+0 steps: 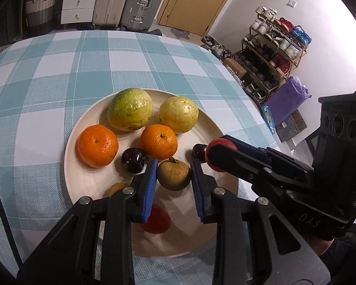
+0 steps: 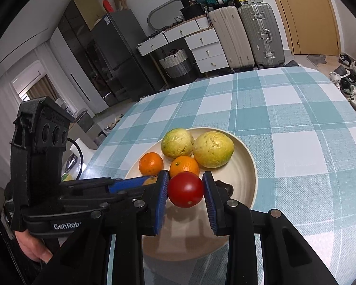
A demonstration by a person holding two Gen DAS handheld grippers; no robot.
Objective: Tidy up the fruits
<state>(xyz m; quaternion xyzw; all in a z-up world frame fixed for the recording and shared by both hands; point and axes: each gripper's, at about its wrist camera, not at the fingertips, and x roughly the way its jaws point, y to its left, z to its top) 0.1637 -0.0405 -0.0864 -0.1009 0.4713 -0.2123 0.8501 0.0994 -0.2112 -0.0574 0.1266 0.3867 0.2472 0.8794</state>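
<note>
A cream plate (image 1: pixel 83 128) (image 2: pixel 246 166) on the checked table holds two yellow-green guavas (image 1: pixel 130 109) (image 2: pixel 213 149), two oranges (image 1: pixel 97 145) (image 2: pixel 151 163), two dark plums (image 1: pixel 132 160), a small yellow fruit (image 1: pixel 117 188) and a red tomato (image 1: pixel 157 219). My left gripper (image 1: pixel 173 172) is shut on a brownish-green round fruit (image 1: pixel 174 175) just above the plate. My right gripper (image 2: pixel 185 188) is shut on another red tomato (image 2: pixel 185 189) above the plate; it shows in the left wrist view (image 1: pixel 219 153) beside a plum.
The blue-and-white checked tablecloth (image 1: pixel 59 76) (image 2: pixel 296 123) covers the table around the plate. Beyond the table edge stand suitcases (image 2: pixel 261 33), white drawers (image 2: pixel 206 49) and a shoe rack (image 1: pixel 273 54).
</note>
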